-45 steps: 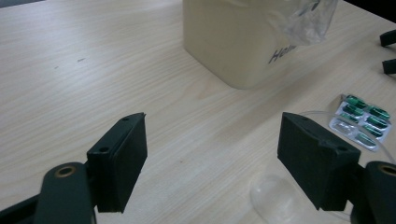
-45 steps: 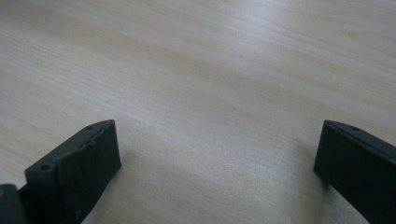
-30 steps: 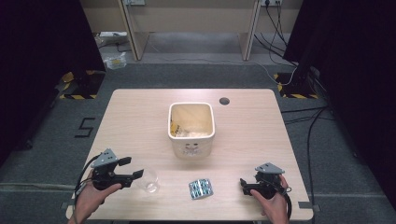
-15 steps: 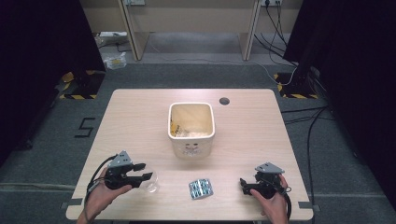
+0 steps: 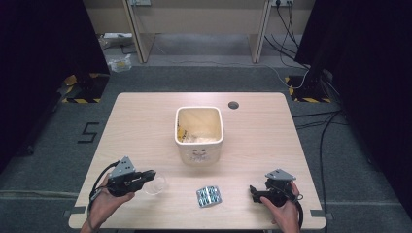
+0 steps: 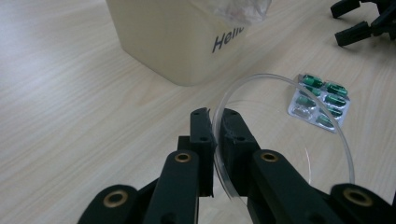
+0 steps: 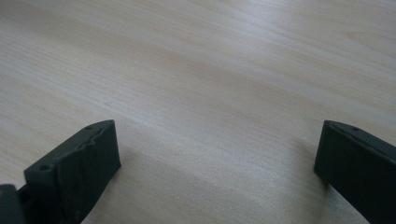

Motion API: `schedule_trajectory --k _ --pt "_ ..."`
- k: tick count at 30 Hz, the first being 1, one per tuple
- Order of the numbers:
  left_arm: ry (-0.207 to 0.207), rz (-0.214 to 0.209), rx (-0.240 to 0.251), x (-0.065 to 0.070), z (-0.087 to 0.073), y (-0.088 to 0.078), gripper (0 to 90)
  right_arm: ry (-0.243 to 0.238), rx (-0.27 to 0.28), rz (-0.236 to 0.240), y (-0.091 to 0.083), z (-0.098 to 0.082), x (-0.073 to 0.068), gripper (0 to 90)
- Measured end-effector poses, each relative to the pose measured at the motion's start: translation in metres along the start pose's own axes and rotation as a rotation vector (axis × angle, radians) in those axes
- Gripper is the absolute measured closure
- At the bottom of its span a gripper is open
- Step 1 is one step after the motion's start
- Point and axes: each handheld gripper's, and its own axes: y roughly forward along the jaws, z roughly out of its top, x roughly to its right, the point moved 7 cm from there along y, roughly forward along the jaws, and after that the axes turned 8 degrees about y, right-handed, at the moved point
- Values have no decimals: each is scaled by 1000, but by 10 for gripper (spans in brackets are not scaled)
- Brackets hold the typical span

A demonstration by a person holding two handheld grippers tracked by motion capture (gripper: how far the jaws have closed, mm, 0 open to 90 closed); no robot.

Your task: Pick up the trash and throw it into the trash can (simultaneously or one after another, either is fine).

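Note:
A clear plastic cup (image 5: 156,185) lies near the table's front left. In the left gripper view its thin rim (image 6: 280,100) runs between the two black jaws. My left gripper (image 6: 215,114) has just been closing and is shut on that rim; it shows beside the cup as the left gripper (image 5: 148,174). A blister pack of green capsules (image 5: 208,195) lies flat just right of the cup; the blister pack (image 6: 320,102) sits beyond the rim. My right gripper (image 5: 253,190) rests at the front right, and the right gripper (image 7: 217,149) stands open over bare wood.
A cream bin (image 5: 199,133) printed with "Hello" stands at the table's middle with crumpled wrappers inside; the bin (image 6: 187,37) rises close beyond my left jaws. A round cable hole (image 5: 233,104) sits at the back of the wooden table (image 5: 136,121).
My left gripper slid right up to the clear cup and its jaws closed on the rim. The right gripper stayed in place.

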Motion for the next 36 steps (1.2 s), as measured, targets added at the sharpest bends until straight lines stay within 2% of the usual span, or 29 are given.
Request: schedule_trajectory --k 2,12,19,24,33,36 --pt "2 25 14 -5 5 -3 842 -1 0 0 0 0 0 3" --pt "-33 66 77 -23 21 -9 841 -2 0 0 0 0 0 3" --pt "-30 98 95 -35 35 -9 840 -1 0 0 0 0 0 3" --pt "-9 124 90 -46 46 -14 839 -4 0 3 0 0 0 2" --pt "-21 129 131 -58 64 -21 840 -10 0 7 1 1 0 3" --pt "-17 127 129 -57 66 -20 839 -14 -1 6 1 1 0 2"
